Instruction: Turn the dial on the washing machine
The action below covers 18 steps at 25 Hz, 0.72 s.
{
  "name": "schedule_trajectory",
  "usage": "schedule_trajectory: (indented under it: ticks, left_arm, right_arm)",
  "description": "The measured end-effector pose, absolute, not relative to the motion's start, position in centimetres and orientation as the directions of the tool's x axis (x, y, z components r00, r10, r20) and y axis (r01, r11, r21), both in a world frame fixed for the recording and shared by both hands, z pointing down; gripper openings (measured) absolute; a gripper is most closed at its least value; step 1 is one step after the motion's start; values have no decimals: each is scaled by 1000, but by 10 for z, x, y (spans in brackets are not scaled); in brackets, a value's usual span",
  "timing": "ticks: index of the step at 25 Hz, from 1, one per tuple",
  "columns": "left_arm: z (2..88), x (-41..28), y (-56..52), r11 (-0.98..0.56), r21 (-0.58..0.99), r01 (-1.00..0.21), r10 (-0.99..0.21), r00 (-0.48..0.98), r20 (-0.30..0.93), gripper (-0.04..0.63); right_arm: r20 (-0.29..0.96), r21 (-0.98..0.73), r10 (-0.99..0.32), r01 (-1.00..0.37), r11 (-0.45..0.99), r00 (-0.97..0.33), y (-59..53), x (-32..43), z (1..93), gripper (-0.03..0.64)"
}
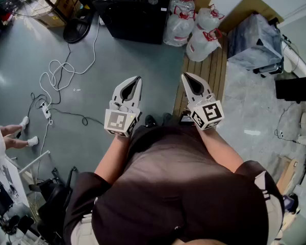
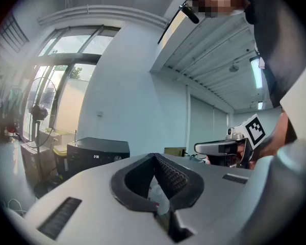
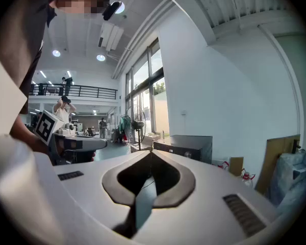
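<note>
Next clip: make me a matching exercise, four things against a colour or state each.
Things:
1 washing machine
2 bags
3 cable
4 left tool

Descriptions:
A thin, lying in loose loops
B shut, nothing between the jaws
C black, with a round dial
D white, tied with red

Pairs: 1-C, 2-D, 3-A, 4-B

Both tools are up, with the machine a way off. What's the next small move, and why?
Probably step forward toward the washer: it stands across the floor, its dial far beyond the shut left tool and right tool.
</note>
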<state>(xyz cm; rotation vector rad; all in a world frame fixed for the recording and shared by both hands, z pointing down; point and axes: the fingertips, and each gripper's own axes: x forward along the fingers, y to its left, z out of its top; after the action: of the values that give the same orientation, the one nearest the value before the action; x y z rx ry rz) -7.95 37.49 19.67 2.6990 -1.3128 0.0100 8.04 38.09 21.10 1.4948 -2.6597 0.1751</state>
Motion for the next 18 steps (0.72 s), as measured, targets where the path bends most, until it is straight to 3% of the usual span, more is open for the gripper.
schedule_trajectory:
  ticks: [7,11,18]
  left_arm:
    - [183,-83,378,-514,152,-844,-846,528,76,15]
    - [183,-66,384,-567,150,-810,-811,580,72,15]
    - [181,-30,394,-638,179,-749,-751,656,69,15]
  right_arm:
    - [136,-25,-866,-875,483,-482,385,115,209,21]
    - [81,16,-878,-880,474,-472,390,135,201,25]
    - [90,-20,-871,-875,483,-483,403,156,201,23]
